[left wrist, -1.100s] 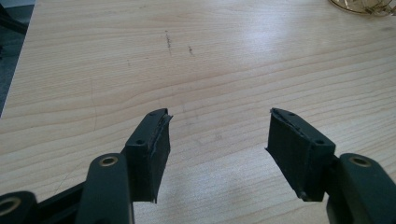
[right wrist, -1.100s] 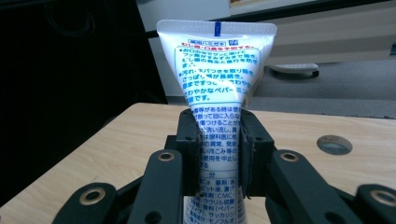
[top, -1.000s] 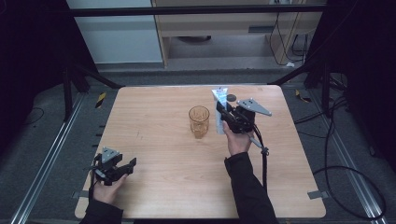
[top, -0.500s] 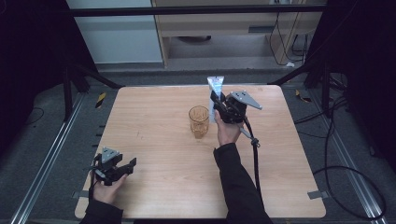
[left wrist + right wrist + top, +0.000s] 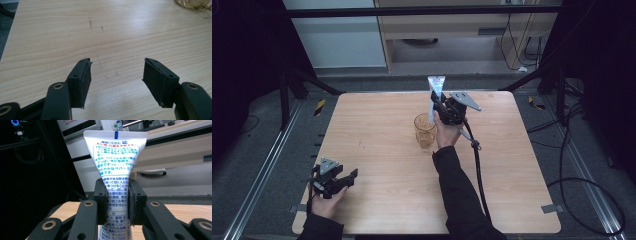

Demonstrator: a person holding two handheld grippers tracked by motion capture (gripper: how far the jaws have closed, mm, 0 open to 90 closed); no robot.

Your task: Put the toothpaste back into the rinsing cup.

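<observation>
Right hand-held gripper (image 5: 435,102) pinching toothpaste tube (image 5: 115,162) mid-body, long axis upright, crimped end up. Held above counter (image 5: 377,150), just behind and beside amber glass (image 5: 425,131). Left hand-held gripper (image 5: 343,176) spread, nothing between jaws, well apart at near-left corner. Glass nearer right hand.

tube (image 5: 115,167): lower end cut off | cup (image 5: 193,4): mostly cut off
</observation>
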